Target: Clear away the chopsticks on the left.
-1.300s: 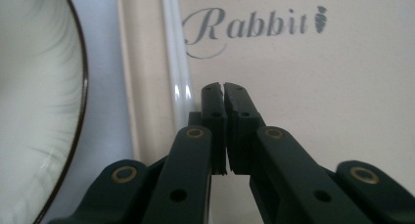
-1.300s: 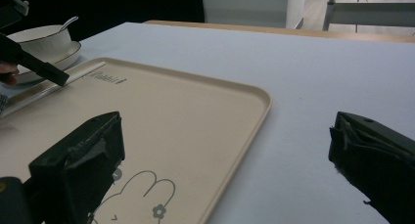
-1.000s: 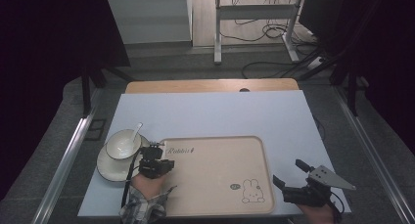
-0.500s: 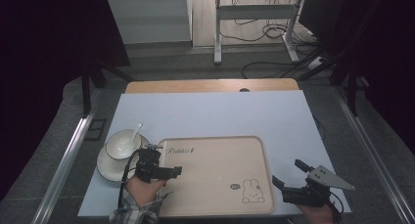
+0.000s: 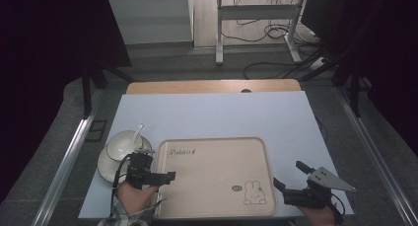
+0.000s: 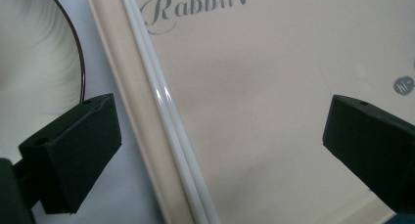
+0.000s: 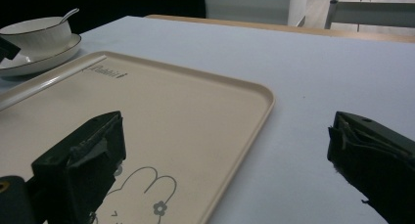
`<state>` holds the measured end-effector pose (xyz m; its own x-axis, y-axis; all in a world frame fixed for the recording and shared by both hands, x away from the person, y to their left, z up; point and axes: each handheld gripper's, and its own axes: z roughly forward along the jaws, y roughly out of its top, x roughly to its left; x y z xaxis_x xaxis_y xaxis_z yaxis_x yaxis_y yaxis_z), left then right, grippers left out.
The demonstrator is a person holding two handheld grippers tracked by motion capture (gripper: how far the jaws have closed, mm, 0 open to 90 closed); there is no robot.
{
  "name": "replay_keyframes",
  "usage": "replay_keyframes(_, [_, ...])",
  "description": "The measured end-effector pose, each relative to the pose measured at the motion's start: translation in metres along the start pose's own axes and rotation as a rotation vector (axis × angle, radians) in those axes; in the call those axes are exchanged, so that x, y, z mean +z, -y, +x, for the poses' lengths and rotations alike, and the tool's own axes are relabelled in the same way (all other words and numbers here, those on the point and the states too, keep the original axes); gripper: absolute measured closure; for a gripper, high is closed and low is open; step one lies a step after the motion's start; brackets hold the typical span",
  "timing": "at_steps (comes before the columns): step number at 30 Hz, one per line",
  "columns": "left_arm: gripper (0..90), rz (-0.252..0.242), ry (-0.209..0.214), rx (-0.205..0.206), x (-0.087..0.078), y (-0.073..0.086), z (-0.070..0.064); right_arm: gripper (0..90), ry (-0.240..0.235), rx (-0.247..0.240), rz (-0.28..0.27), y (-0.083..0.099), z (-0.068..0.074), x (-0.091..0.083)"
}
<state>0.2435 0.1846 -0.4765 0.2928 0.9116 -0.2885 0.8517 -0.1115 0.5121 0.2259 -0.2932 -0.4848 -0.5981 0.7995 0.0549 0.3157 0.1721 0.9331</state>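
A pair of white chopsticks (image 6: pixel 166 121) lies side by side just inside the left rim of a beige tray (image 5: pixel 217 152) printed with "Rabbit" and a bunny. My left gripper (image 6: pixel 220 131) hovers open right above them, one jaw over the saucer's side and the other over the tray's floor. In the high view this left gripper (image 5: pixel 155 179) sits at the tray's near left corner. My right gripper (image 5: pixel 291 175) stands open by the tray's near right corner, holding nothing; from the right gripper (image 7: pixel 227 141) the chopsticks (image 7: pixel 49 82) show far left.
A white bowl (image 5: pixel 124 143) with a spoon (image 5: pixel 138 132) in it rests on a saucer (image 5: pixel 106 164) left of the tray. The pale blue table top (image 5: pixel 212 115) stretches back to a wooden strip (image 5: pixel 212 86). Cables and a desk frame lie on the floor beyond.
My left gripper has turned a little and drawn slightly back toward the near edge at the tray's left rim. The right gripper has stayed in place.
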Motion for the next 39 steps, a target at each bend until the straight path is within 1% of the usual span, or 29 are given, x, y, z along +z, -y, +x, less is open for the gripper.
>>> replay_keyframes(5, [2.0,-0.022,0.005,0.009,-0.011,0.003,0.007,0.5,0.001,0.000,0.002,0.000,0.000,0.001])
replay_keyframes(8, [2.9,-0.033,0.012,0.025,-0.018,0.005,0.012,0.5,0.004,-0.002,0.006,0.000,0.001,0.001])
replay_keyframes(15, [3.4,-0.036,0.021,0.056,-0.028,0.009,0.024,0.6,0.010,-0.003,0.005,0.000,0.000,0.001])
replay_keyframes(21, [2.9,-0.051,0.018,0.063,-0.037,0.013,0.034,0.5,0.014,-0.010,0.004,0.000,0.000,0.002])
replay_keyframes(24, [2.6,-0.065,0.012,0.064,-0.043,0.015,0.040,0.1,0.016,-0.012,0.000,0.000,0.001,0.002])
replay_keyframes(26, [2.4,-0.084,0.013,0.061,-0.047,0.016,0.044,0.0,0.017,-0.007,-0.002,0.000,0.000,0.002])
replay_keyframes(29, [2.2,-0.106,0.013,0.062,-0.053,0.016,0.049,0.0,0.018,-0.007,0.001,0.000,0.000,0.003])
replay_keyframes(34, [2.1,-0.133,0.009,0.083,-0.062,0.011,0.058,0.0,0.020,-0.002,0.005,0.001,0.000,0.003])
replay_keyframes(38, [2.6,-0.147,0.020,0.087,-0.065,0.007,0.066,0.0,0.022,0.000,0.003,0.001,-0.001,0.003])
replay_keyframes(39, [2.5,-0.151,0.013,0.089,-0.066,0.006,0.067,0.0,0.023,0.002,0.004,0.001,-0.001,0.003])
